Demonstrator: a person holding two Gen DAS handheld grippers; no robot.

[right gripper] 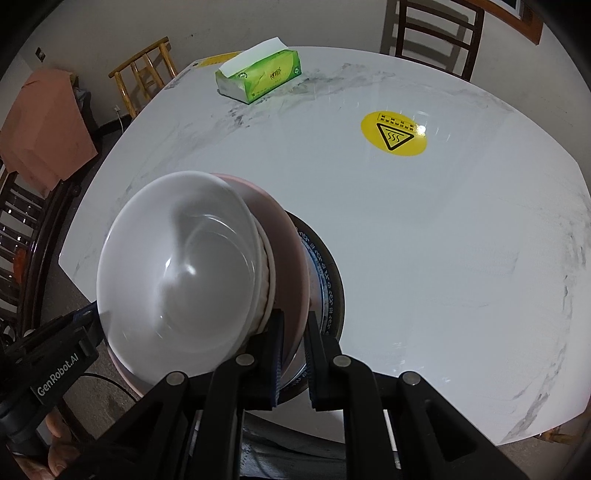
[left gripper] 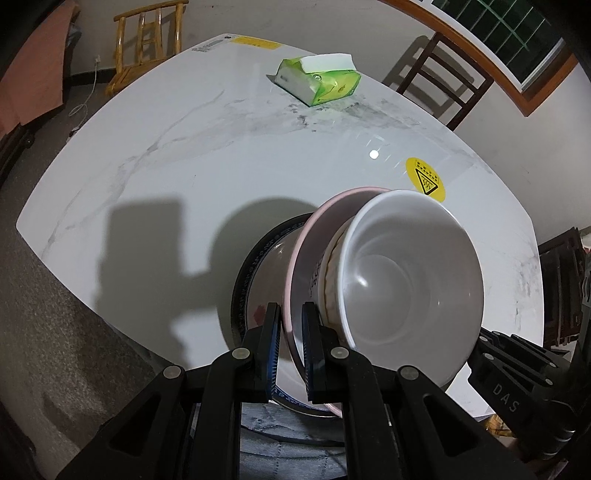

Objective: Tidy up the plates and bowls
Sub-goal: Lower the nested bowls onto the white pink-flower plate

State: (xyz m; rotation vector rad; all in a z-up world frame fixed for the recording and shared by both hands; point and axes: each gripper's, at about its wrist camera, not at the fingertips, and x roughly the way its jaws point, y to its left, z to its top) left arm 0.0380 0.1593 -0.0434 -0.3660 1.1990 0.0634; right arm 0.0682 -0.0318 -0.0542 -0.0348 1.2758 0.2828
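A stack of dishes is held near the table's front edge: a white bowl (left gripper: 410, 277) on top, a cream bowl (left gripper: 330, 280) under it, a pink plate (left gripper: 297, 266), and a blue-rimmed plate (left gripper: 255, 266) lowest. My left gripper (left gripper: 291, 343) is shut on the pink plate's rim. My right gripper (right gripper: 293, 354) is shut on the pink plate (right gripper: 291, 240) rim from the other side. The white bowl (right gripper: 173, 266) and the blue-rimmed plate (right gripper: 328, 277) also show in the right wrist view. The stack looks tilted in both views.
The white marble table (right gripper: 424, 240) carries a green tissue box (right gripper: 260, 75) at the far side and a yellow warning sticker (right gripper: 393, 133). Wooden chairs (right gripper: 432, 33) stand around the table. The tissue box (left gripper: 319, 79) shows in the left wrist view too.
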